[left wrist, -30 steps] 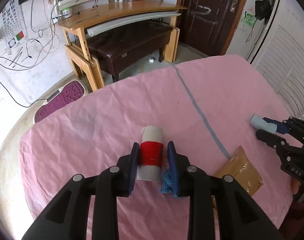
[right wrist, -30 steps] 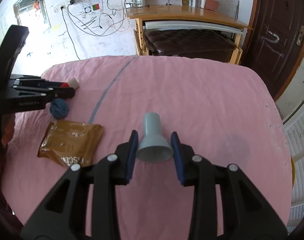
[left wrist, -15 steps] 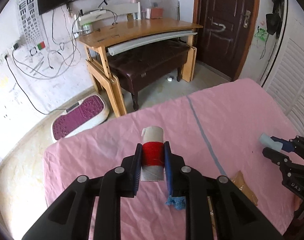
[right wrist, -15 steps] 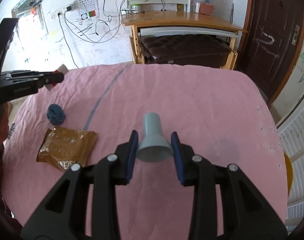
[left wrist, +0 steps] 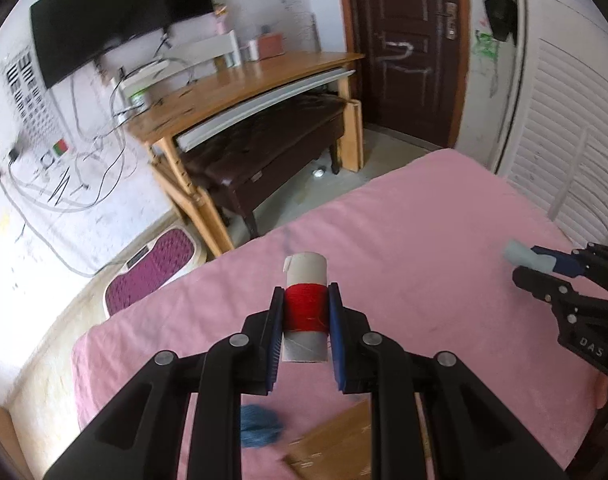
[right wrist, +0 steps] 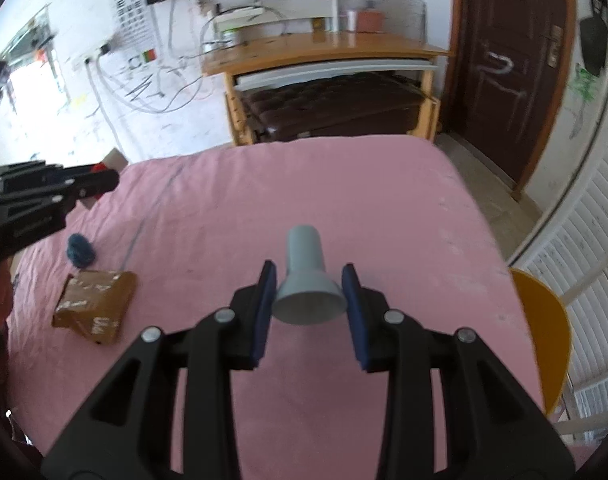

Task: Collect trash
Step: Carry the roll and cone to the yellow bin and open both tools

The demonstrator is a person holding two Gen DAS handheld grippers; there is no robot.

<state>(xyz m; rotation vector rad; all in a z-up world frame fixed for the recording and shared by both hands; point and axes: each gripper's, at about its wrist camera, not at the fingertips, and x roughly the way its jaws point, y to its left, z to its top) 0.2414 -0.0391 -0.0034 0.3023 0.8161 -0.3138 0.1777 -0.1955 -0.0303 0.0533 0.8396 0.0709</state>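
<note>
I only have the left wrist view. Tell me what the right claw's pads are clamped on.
Observer: The right claw is shut on a grey funnel-shaped cone, gripped at its wide end.
Operator: Report what is left on the pink cloth.
Observer: A blue yarn ball and a brown packet, lying close together, apart from both claws.
Operator: Say what lies right of that claw.
Observer: A yellow chair seat beside the pink cloth.
</note>
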